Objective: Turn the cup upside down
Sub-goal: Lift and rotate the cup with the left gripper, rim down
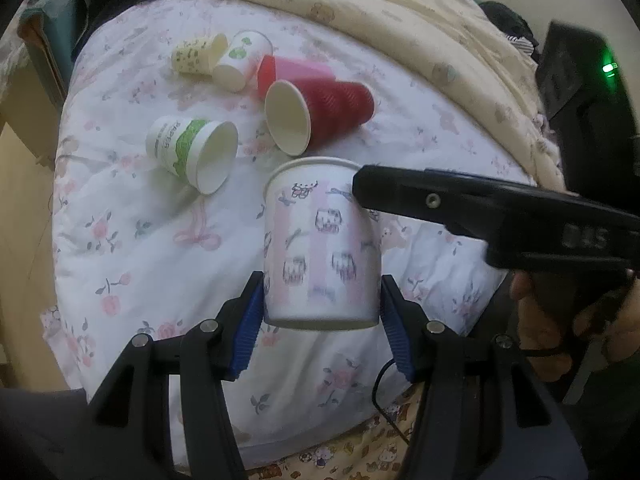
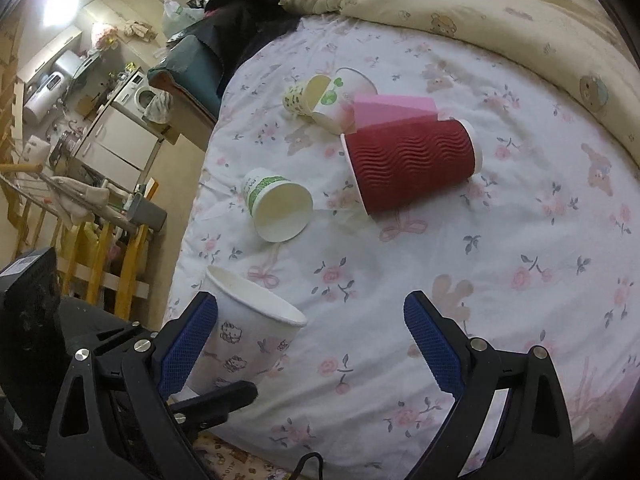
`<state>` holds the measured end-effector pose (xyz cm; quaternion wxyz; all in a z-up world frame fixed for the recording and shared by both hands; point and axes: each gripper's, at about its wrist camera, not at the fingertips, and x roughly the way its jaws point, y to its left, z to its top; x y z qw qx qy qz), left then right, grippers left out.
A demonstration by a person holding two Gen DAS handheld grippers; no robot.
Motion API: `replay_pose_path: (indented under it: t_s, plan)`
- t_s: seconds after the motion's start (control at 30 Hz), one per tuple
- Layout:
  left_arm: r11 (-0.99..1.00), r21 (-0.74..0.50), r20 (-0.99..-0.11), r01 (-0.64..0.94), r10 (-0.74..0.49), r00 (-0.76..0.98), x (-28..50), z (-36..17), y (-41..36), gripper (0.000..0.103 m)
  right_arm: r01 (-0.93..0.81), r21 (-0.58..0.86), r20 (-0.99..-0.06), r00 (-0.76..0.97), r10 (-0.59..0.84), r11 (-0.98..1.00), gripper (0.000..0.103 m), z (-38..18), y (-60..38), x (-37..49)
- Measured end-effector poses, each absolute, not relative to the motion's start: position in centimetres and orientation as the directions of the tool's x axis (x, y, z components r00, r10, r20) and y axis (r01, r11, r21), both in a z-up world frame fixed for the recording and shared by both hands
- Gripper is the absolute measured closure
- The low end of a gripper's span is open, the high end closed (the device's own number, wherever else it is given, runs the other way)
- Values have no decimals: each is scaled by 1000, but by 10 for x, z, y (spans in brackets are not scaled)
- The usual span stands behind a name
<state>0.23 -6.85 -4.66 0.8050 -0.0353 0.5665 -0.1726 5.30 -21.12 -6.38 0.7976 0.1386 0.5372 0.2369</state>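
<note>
The white cup with little cat pictures [image 1: 322,248] is held up above the flowery bed sheet [image 1: 140,248], its open mouth up and its bottom down near the camera. The left gripper [image 1: 322,312] squeezes it — one blue pad [image 1: 250,320] presses on each side of the cup, low down by its bottom. In the right wrist view the same cup [image 2: 248,332] sits at the lower left, tilted, with its open rim showing. The right gripper [image 2: 312,340] has its jaws spread wide and holds nothing; its left blue pad [image 2: 188,340] is just beside the cup wall, and I cannot tell if it touches. From the left wrist view, the right gripper's black body [image 1: 480,208] reaches in from the right, and its tip is by the cup's rim. Other cups lie on their sides on the sheet farther away — a white and green cup [image 1: 192,152], a dark red wavy cup [image 1: 320,116], a pink cup [image 1: 296,72] behind it, a small white cup with green spots [image 1: 240,60] and a yellow cup [image 1: 198,54]. A cream blanket with bears [image 1: 400,20] is bunched along the far side of the bed.
</note>
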Motion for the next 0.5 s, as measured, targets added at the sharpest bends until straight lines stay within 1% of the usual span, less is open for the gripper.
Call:
replay_pose_path:
  t_s: [0.17, 0.27, 0.37, 0.5]
  plan:
    - [929, -281, -873, 241, -351, 338, 3, -38, -65, 51, -149, 515, -795, 284, 535, 844, 6, -75, -224, 58]
    - [932, -268, -856, 244, -346, 384, 2, -30, -64, 51, -98, 558, -783, 266, 562, 824, 6, -82, -233, 62]
    - [930, -277, -833, 243, -359, 421, 2, -22, -59, 52, -67, 569, -787, 245, 566, 820, 6, -88, -237, 63]
    - [944, -242, -833, 224, -321, 450, 5, -20, -55, 52, -67, 567, -791, 232, 566, 821, 6, -89, -235, 62]
